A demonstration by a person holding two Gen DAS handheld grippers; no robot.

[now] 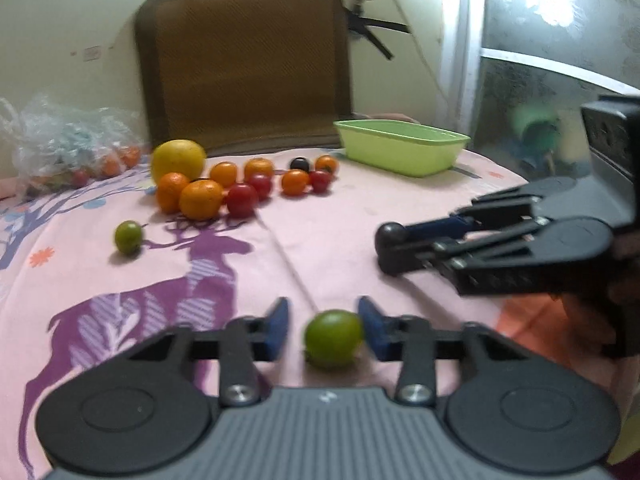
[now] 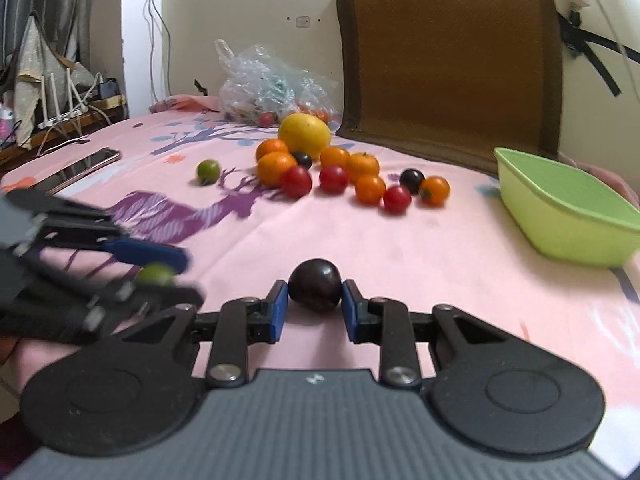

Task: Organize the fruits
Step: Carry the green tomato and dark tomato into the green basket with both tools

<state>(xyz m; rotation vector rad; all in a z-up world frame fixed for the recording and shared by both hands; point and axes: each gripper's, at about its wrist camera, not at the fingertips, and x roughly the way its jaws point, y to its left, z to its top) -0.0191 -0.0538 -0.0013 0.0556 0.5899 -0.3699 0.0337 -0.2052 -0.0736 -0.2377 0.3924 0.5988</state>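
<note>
Small round green fruit sits right between the blue pads of the left hand-held gripper, touching the right-side pad with a clear gap to the other, so those jaws are parted and not clamping. Over on the right hand-held gripper, a dark purple round fruit is squeezed between both blue pads, jaws closed onto it, low over the pink deer-print cloth on the tabletop. Further ahead of both grippers lies the cluster of small orange and red round fruits, with a large yellow citrus behind it and a lone second green fruit off to its left. Ahead and right of the right gripper stands the lime-green plastic tub, well apart from the pile. A crinkled clear plastic bag sits beyond the fruit
</note>
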